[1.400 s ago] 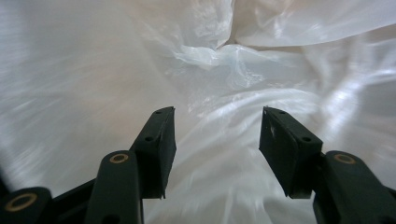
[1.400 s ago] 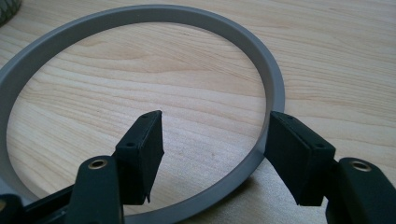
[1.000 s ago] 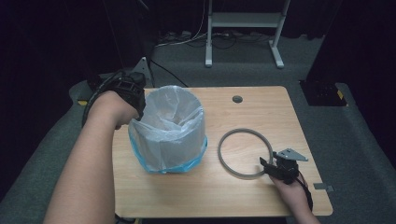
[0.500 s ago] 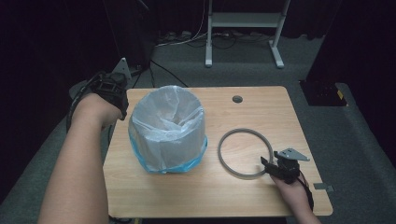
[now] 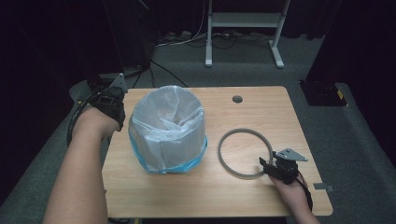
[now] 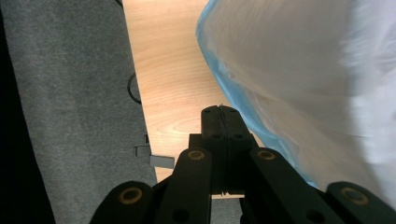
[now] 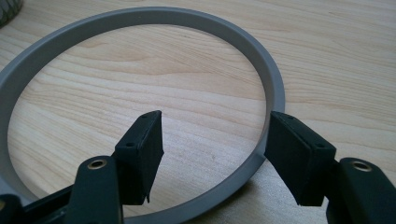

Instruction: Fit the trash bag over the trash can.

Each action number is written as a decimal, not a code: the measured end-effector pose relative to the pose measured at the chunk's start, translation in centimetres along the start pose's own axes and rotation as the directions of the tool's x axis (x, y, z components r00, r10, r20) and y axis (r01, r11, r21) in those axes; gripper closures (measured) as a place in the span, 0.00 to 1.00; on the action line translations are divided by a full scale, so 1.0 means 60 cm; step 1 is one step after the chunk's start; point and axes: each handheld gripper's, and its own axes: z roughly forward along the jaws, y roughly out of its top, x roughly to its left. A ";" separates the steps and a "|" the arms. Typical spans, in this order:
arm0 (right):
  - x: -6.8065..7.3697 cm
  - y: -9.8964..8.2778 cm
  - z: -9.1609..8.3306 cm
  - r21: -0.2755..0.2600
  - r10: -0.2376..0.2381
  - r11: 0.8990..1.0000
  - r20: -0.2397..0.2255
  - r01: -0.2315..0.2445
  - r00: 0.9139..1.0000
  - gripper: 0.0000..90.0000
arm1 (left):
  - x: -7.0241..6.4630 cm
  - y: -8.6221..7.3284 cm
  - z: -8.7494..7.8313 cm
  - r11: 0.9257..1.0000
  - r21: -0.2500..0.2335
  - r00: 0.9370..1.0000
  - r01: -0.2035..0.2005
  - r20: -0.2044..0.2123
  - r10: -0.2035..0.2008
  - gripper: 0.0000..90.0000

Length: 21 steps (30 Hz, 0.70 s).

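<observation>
A round bin lined with a white plastic bag [image 5: 167, 130], blue at its base, stands on the left half of the wooden table [image 5: 280, 112]. My left gripper [image 5: 112, 100] hangs at the table's left edge beside the bin, apart from it. In the left gripper view its jaws [image 6: 219, 109] are shut with nothing between them, and the bag [image 6: 303, 84] is to their right. A grey ring [image 5: 245, 130] lies flat on the right half. My right gripper [image 5: 266, 164] is open at the ring's near right rim. One jaw is over the inside of the ring [image 7: 273, 79], the other at its outside [image 7: 212, 126].
A small round cable hole [image 5: 237, 99] sits near the table's far edge. Grey carpet [image 6: 70, 93] surrounds the table. A white stand's legs [image 5: 243, 21] and cables lie on the floor behind. A dark box [image 5: 324, 93] rests on the floor at the right.
My left hand and gripper have moved left, away from the bin's rim to the table's left edge. The right gripper and the ring have not moved.
</observation>
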 end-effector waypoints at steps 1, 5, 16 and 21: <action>0.000 0.000 0.000 -0.001 0.001 1.000 -0.001 -0.001 1.000 0.40 | 0.004 -0.002 0.004 1.000 -0.001 1.000 0.002 0.001 -0.002 0.99; -0.001 0.001 -0.001 -0.005 0.004 1.000 0.005 -0.004 1.000 0.40 | 0.013 -0.008 0.021 1.000 -0.008 1.000 0.015 0.017 -0.015 0.99; 0.002 0.000 0.001 -0.001 -0.005 1.000 0.004 0.005 1.000 0.40 | 0.015 -0.020 0.102 1.000 -0.020 0.999 0.016 0.046 -0.015 0.97; 0.001 0.000 0.000 -0.003 -0.003 1.000 0.003 0.003 1.000 0.40 | 0.010 -0.025 0.144 1.000 -0.021 0.999 0.019 0.039 -0.019 0.95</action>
